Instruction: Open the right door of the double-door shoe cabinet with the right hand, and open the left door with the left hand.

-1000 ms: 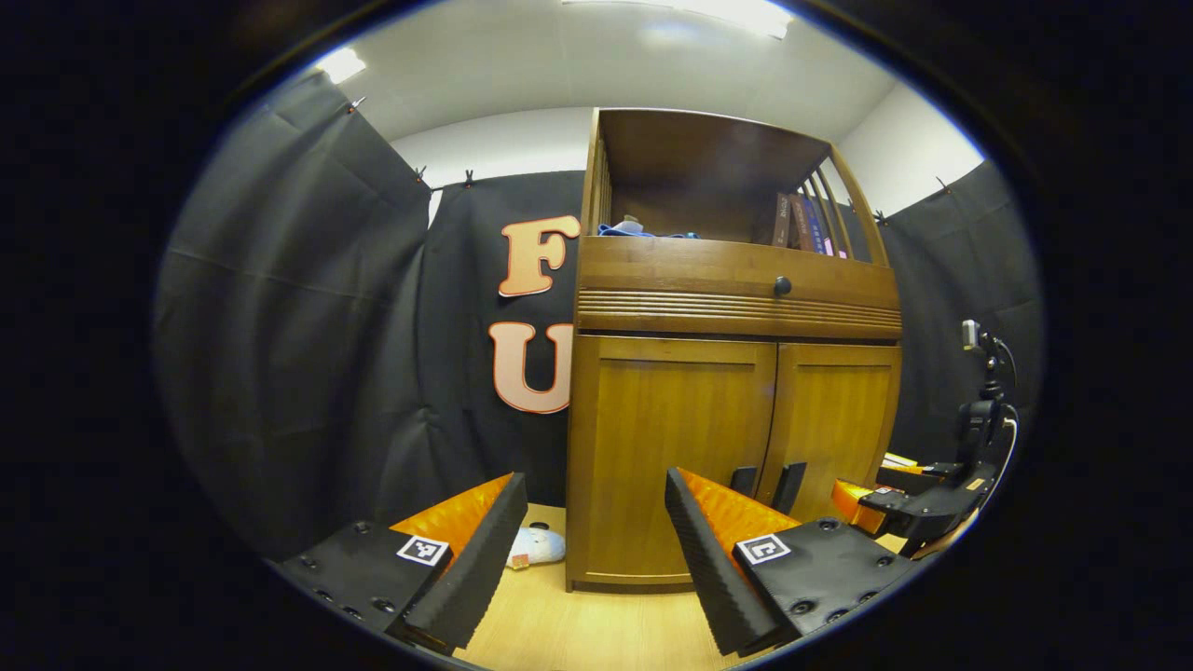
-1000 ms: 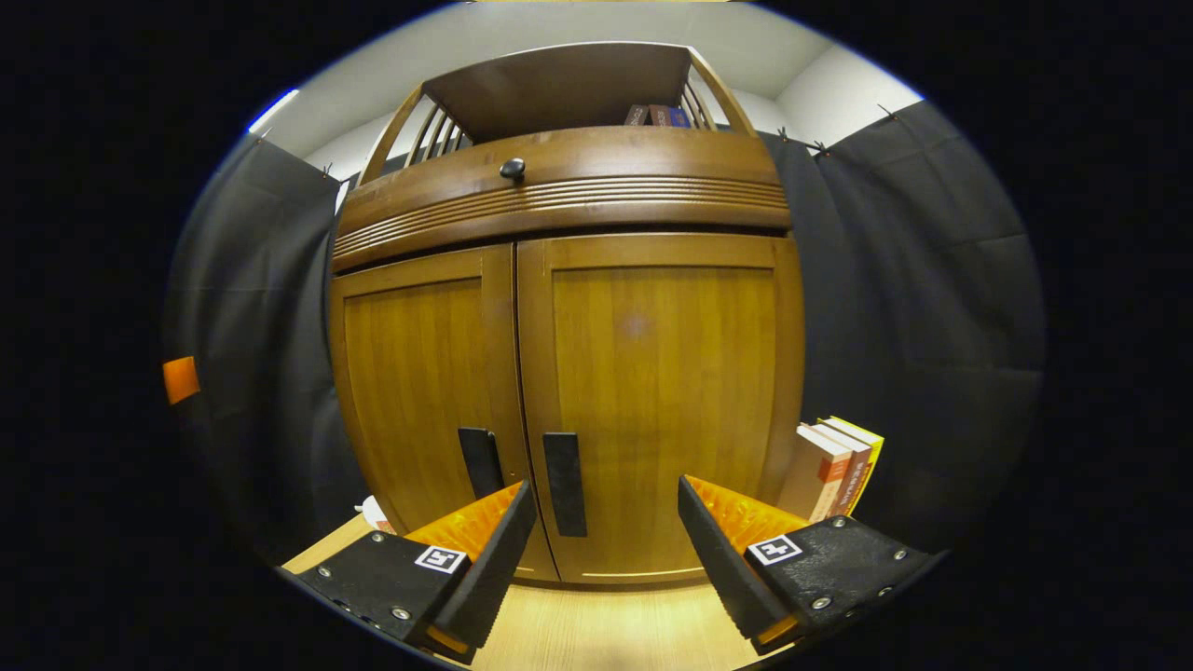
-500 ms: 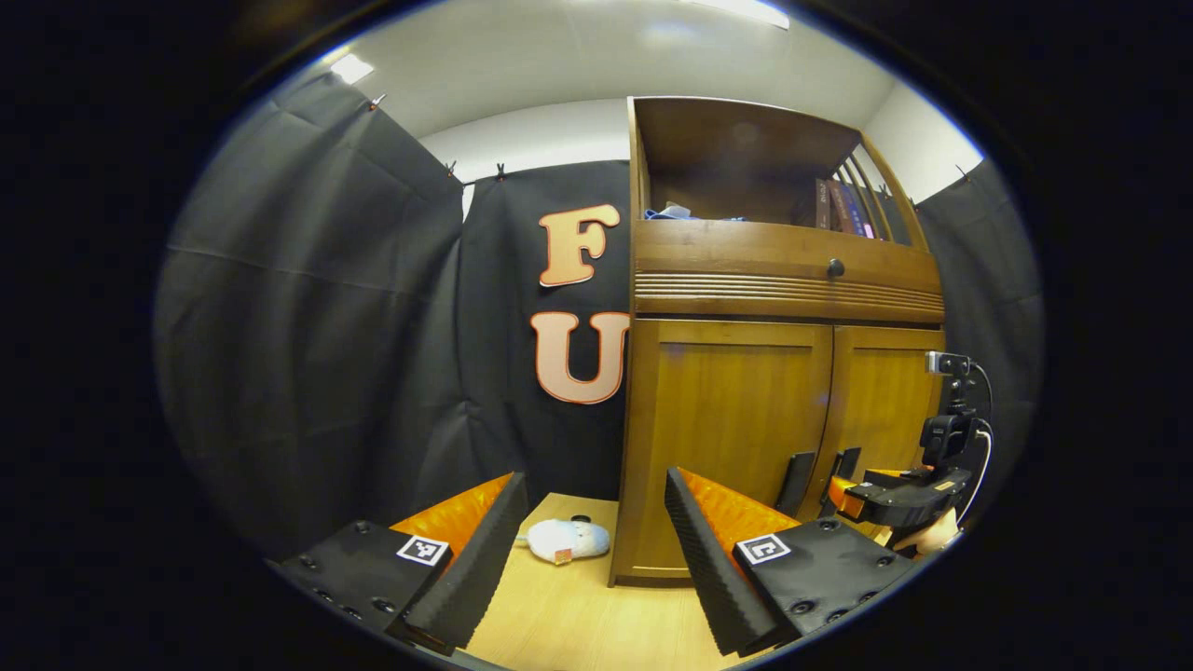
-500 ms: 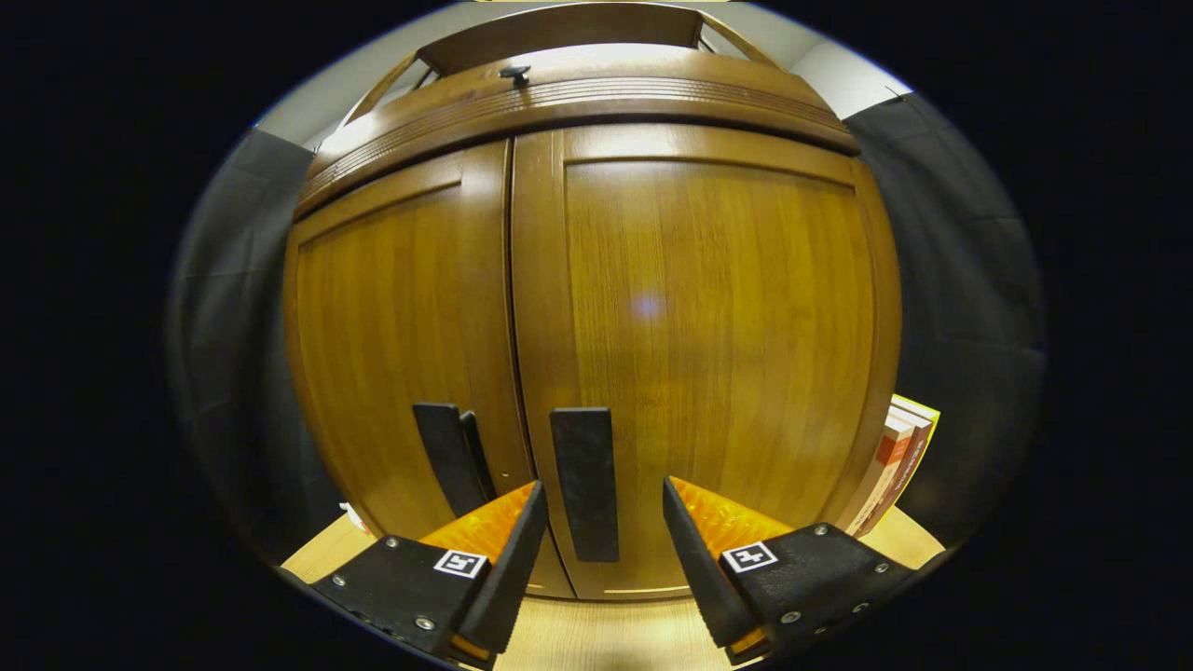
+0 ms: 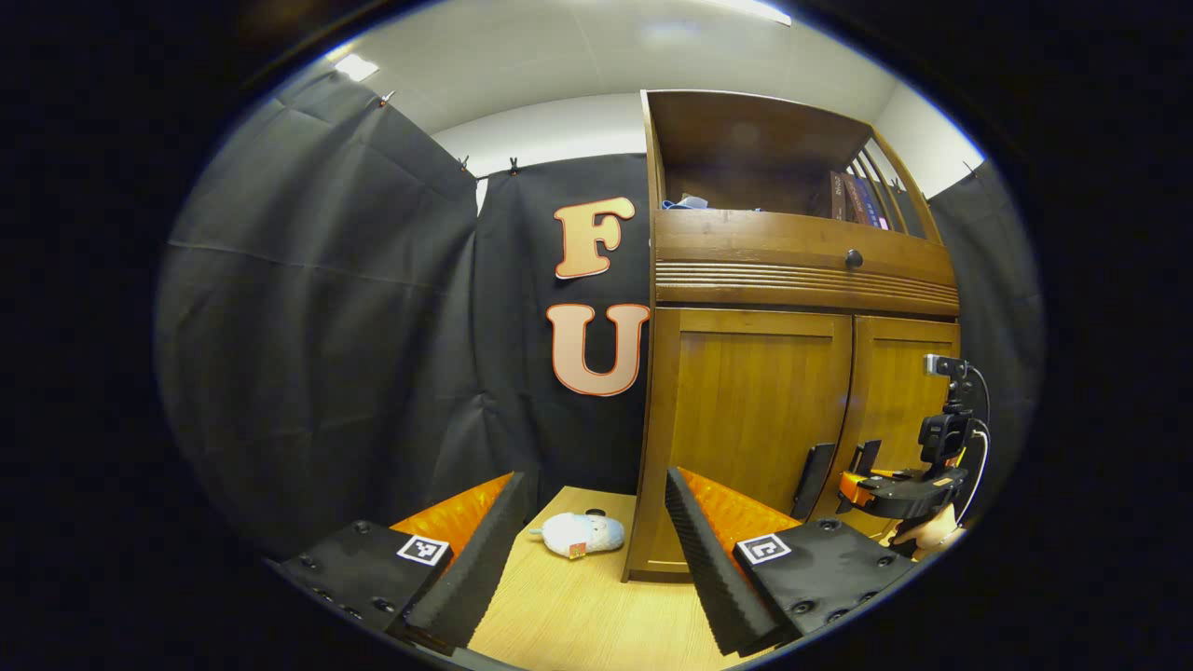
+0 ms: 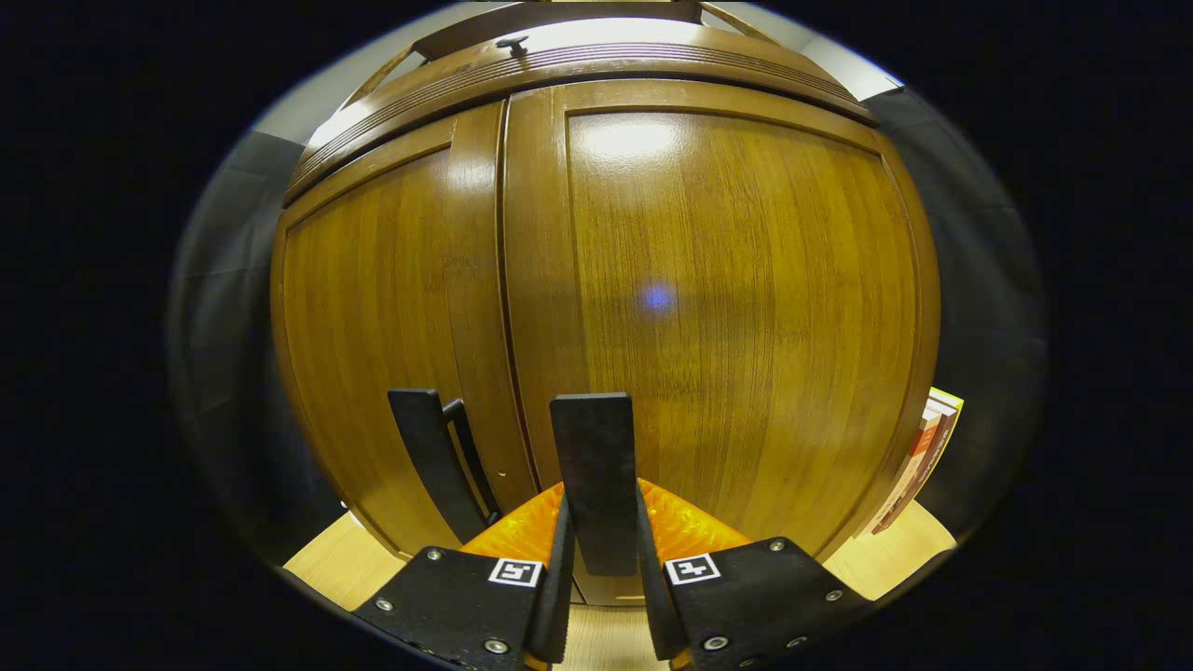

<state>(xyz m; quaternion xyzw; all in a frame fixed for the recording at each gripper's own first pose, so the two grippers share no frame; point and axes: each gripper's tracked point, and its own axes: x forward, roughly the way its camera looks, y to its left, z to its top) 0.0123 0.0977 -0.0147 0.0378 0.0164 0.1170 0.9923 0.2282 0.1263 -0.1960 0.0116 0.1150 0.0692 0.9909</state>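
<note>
Right gripper (image 6: 601, 596) clamped on right door handle (image 6: 594, 466).
Handle sits between both fingers. Left gripper (image 5: 592, 550) fingers apart, left of cabinet (image 5: 746, 410), touching nothing.

A staged recording booth, not a home: black cloth walls (image 5: 326, 326) pinned up around a lone wooden shoe cabinet (image 5: 755, 391) under a white office ceiling (image 5: 559, 56).

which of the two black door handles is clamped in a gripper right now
The right door's flat black handle: the right gripper has both fingers pressed on it. The left door's black handle stands free beside it.
</note>
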